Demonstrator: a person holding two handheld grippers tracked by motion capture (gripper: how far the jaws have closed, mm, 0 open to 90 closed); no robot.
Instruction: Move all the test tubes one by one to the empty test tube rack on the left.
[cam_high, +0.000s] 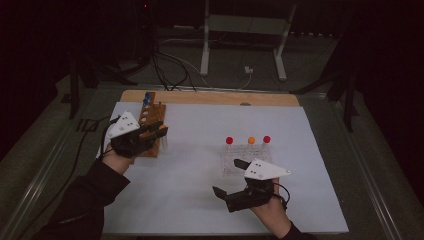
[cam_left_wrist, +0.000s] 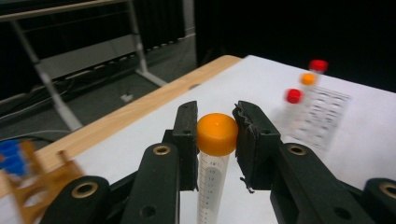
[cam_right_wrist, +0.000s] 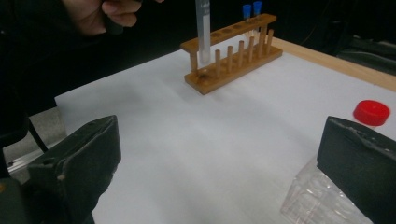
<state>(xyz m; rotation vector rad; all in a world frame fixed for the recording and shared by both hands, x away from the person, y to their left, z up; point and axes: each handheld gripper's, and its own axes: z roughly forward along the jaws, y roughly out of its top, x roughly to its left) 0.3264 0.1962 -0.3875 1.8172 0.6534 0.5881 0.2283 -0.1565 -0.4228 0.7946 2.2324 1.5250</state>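
Orange-capped tube (cam_left_wrist: 215, 140) hangs upright, clamped in the left gripper (cam_left_wrist: 215, 135), just over the wooden rack (cam_high: 151, 125) at the tabletop's far left corner. Right gripper (cam_high: 231, 179) gapes wide and empty beside the clear rack (cam_high: 240, 159) near the right edge.

My counter (cam_high: 200, 200) is white with a wood edge (cam_high: 210, 98) at the far side. Behind it the room is dark, with a grey floor (cam_high: 310, 65), black cables (cam_high: 165, 65) and a white metal frame (cam_high: 245, 30).
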